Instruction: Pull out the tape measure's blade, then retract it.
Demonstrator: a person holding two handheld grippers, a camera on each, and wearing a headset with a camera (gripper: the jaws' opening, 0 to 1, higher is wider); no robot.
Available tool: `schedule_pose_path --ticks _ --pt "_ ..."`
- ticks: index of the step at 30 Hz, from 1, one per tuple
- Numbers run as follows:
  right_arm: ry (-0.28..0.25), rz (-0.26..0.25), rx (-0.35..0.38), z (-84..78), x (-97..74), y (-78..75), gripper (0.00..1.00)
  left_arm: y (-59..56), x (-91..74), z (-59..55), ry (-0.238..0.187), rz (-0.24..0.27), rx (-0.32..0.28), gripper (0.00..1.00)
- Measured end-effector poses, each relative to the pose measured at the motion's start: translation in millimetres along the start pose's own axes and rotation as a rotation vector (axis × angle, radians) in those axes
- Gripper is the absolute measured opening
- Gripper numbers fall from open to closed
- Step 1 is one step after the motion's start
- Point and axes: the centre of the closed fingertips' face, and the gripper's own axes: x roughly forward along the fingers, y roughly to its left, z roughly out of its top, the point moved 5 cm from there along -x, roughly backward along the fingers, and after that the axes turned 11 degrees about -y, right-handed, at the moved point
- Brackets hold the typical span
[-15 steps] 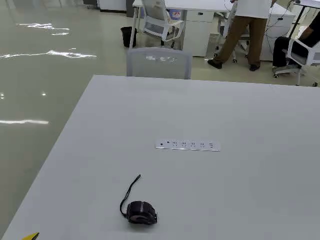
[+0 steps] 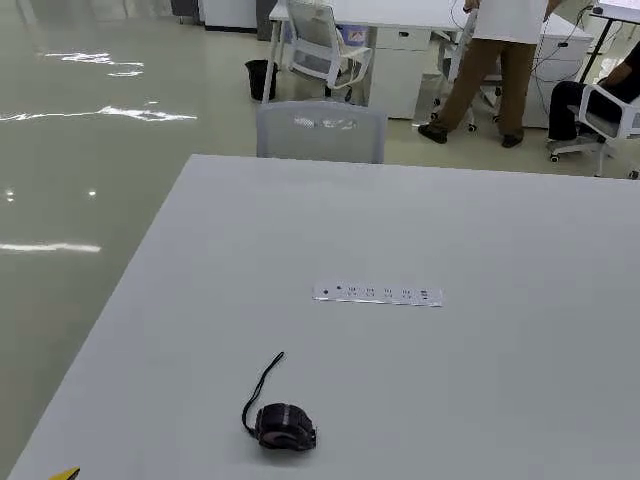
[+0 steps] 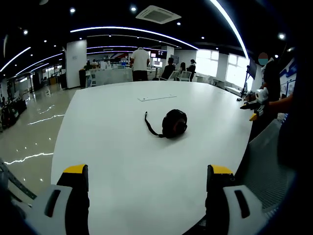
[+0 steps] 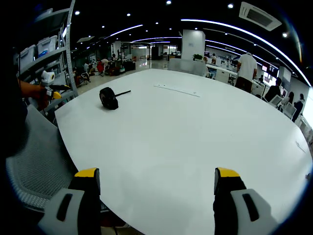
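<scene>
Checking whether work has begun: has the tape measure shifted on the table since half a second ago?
No. The tape measure keeps its spot below-left of the socket strip; the camera shifted.

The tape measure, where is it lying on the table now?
In the head view the tape measure lies low and left of centre on the white table, nearer the person than the power strip.

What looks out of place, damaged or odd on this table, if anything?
Nothing stands out. The tape measure looks intact on the white table, no blade drawn out, its strap trailing loose. The left gripper and right gripper are open, clear of it.
</scene>
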Motion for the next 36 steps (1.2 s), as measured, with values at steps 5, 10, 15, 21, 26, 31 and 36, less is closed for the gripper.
schedule_pose_path --ticks 5,10,15,21,26,31,36 --pt "0.003 -0.001 -0.002 3.2 -2.0 3.7 1.00 -1.1 -1.0 -0.6 -0.002 0.001 -0.004 0.99" --pt "0.000 -0.004 -0.002 5.1 -3.3 3.8 1.00 1.4 -1.3 -3.9 -0.005 0.001 -0.009 0.99" --pt "0.001 -0.004 -0.002 3.2 -4.0 2.8 1.00 0.1 -1.6 -1.7 -0.005 0.003 -0.009 0.99" --pt "0.002 -0.006 0.001 -1.0 -2.2 -2.2 1.00 1.1 0.6 -3.7 -0.002 0.001 -0.014 0.99" --pt "0.003 -0.004 0.001 -1.7 1.0 -4.8 1.00 -2.2 5.9 -5.2 0.001 0.000 -0.022 0.99" --pt "0.015 0.008 0.002 -3.7 4.4 -5.6 0.97 -3.6 11.6 -3.9 0.003 -0.015 -0.017 0.99" --pt "0.017 0.013 0.000 -3.0 7.8 -5.6 0.97 -5.4 17.6 -0.6 0.016 -0.031 -0.004 0.99"
